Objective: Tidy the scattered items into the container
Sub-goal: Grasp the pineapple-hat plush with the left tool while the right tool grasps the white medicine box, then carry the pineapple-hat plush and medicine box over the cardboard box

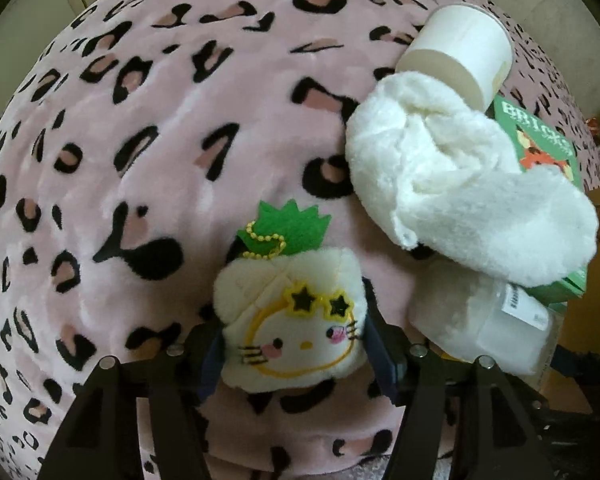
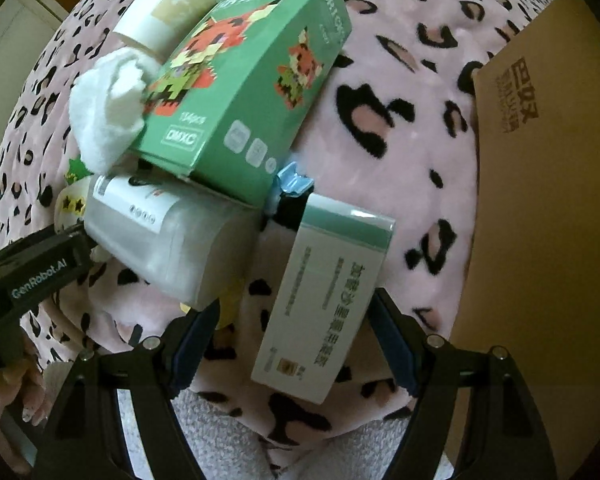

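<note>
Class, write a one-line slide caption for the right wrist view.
Right tool straddles a white and teal carton on the leopard-print blanket, beside a green bricks box.

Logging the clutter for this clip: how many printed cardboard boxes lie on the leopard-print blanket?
2. The green bricks box lies tilted across the pile, propped on the white pouch. The white-and-teal box lies between the right gripper's fingers. Others may be hidden underneath.

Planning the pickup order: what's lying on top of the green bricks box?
A white fluffy cloth drapes over one corner of the green bricks box; what that corner hides cannot be seen.
</note>
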The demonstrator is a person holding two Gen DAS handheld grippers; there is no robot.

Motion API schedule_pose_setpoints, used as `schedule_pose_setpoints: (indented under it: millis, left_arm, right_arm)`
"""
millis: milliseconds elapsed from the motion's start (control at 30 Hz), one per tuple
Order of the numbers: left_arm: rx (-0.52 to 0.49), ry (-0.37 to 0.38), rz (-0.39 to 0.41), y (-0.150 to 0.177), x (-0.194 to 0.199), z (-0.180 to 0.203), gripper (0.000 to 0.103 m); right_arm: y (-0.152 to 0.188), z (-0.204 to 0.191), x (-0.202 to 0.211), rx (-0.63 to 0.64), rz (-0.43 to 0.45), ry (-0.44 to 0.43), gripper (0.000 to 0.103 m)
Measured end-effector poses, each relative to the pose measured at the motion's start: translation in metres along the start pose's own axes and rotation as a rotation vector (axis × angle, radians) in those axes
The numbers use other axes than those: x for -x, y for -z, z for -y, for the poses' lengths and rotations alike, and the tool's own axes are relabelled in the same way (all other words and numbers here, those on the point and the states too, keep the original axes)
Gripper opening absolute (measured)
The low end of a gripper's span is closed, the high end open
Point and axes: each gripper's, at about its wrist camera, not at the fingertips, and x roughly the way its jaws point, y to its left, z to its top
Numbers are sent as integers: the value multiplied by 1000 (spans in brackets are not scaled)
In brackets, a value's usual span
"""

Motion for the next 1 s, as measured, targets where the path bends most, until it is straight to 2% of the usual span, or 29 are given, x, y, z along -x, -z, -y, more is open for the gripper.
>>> schedule_pose_setpoints:
  millis: [67, 133, 200, 300, 600, 800, 1000]
  left_arm:
    - [3, -2, 2, 0, -1, -1, 64]
    - [7, -1, 7, 1, 1, -2, 62]
    - [13, 2, 12, 3, 4, -4, 62]
    - [26, 9, 16, 6, 12, -9, 61]
    - [38, -5, 60, 20, 56, -19, 61]
    - [9, -7, 88, 19, 85, -8, 61]
    - [-9, 6, 123, 28, 110, 8, 61]
  right_arm:
    - [0, 3, -1, -9, 0, -9, 75]
    - [0, 6, -1, -13, 3, -25, 66]
    - [1, 7, 1, -17, 4, -43, 52]
    - [1, 6, 5, -12, 4, -43, 45]
    - [2, 7, 43, -11, 64, -9, 40]
    - [1, 4, 67, 5, 95, -16, 39]
    - [15, -14, 91, 1, 140, -32, 39]
